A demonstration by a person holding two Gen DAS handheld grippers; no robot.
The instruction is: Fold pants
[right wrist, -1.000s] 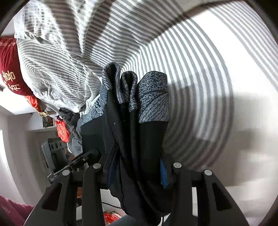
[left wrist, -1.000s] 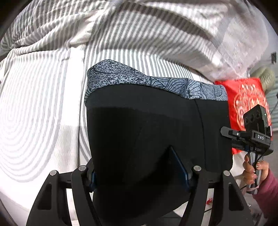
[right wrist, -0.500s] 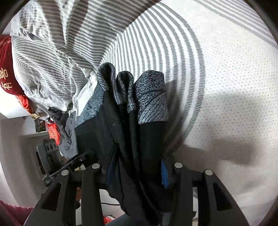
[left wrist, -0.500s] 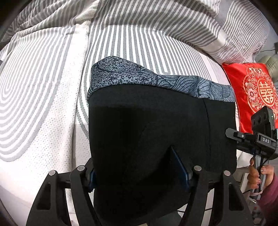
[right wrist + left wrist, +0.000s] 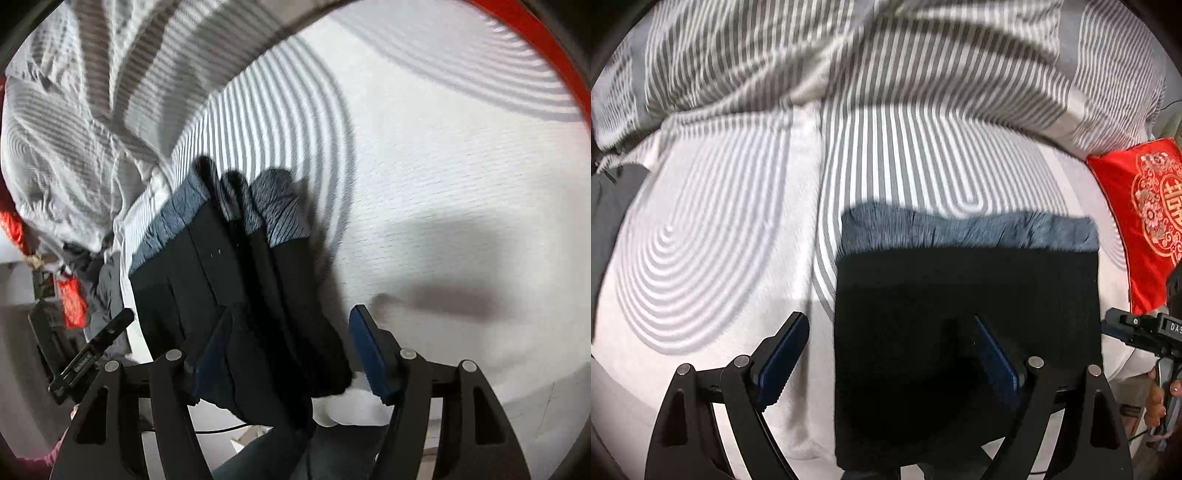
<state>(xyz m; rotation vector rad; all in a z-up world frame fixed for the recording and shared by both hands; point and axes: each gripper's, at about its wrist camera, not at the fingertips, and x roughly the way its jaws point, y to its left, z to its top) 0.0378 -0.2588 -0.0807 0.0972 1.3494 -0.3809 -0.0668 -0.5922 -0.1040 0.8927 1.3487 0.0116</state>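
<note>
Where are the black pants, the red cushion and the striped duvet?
black pants [image 5: 964, 288], left wrist view, black cloth below the patterned waistband.
red cushion [image 5: 1123, 206], left wrist view, plain red part.
striped duvet [image 5: 923, 62], left wrist view, bunched middle.

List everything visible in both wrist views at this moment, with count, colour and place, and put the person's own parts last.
Folded black pants with blue-grey patterned waistband: one, lying on the bed between the two grippers.
Grey-and-white striped bed sheet: one, under the pants.
Grey-and-white striped quilt: one, bunched at the far side of the bed.
Red embroidered cushion: one, right edge of the left wrist view.
Dark grey garment: one, at the bed's edge; what it is, unclear.
Left gripper: black with blue pads, jaws just opened, pads off the fabric.
Right gripper: same, just opened.
Hand: one, on the right gripper's handle.
</note>
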